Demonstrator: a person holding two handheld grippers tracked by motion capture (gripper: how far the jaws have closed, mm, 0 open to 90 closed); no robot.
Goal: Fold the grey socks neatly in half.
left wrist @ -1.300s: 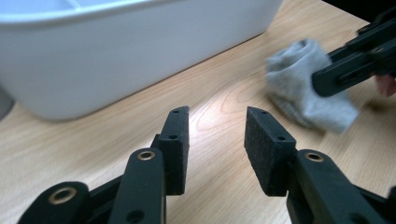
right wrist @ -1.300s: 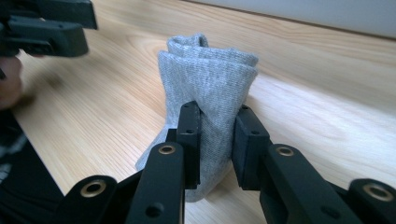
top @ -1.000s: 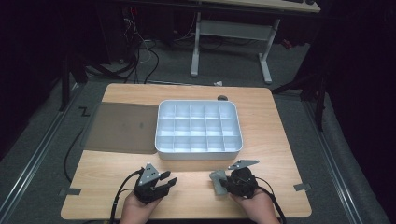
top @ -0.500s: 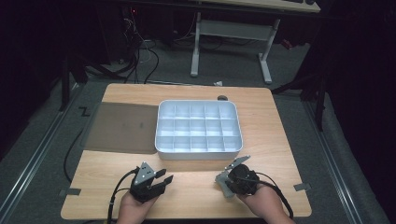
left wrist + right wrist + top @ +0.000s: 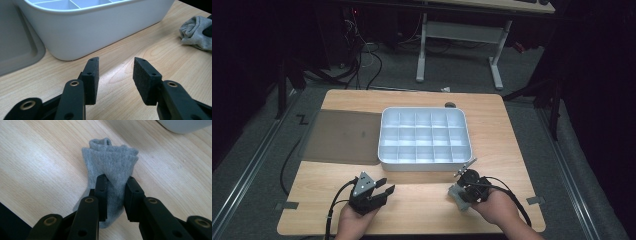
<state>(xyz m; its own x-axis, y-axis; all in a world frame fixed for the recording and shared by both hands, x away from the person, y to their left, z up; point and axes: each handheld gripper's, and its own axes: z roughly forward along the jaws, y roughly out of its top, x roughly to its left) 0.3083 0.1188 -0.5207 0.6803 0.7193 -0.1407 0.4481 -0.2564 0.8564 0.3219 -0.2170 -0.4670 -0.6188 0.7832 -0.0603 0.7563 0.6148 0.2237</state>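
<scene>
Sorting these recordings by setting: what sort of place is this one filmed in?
Probably a lab or workshop set up for recording, not a home. A plain wooden table stands on grey carpet in a dark room, loose cables lie on the floor behind it, and a metal-legged desk stands at the back.

Open tool (image 5: 115, 77) before white tray (image 5: 100, 30)

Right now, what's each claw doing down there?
Left gripper open, jaws just widened, nothing between. Right gripper shut on grey sock. White tray ahead, path clear.
</scene>
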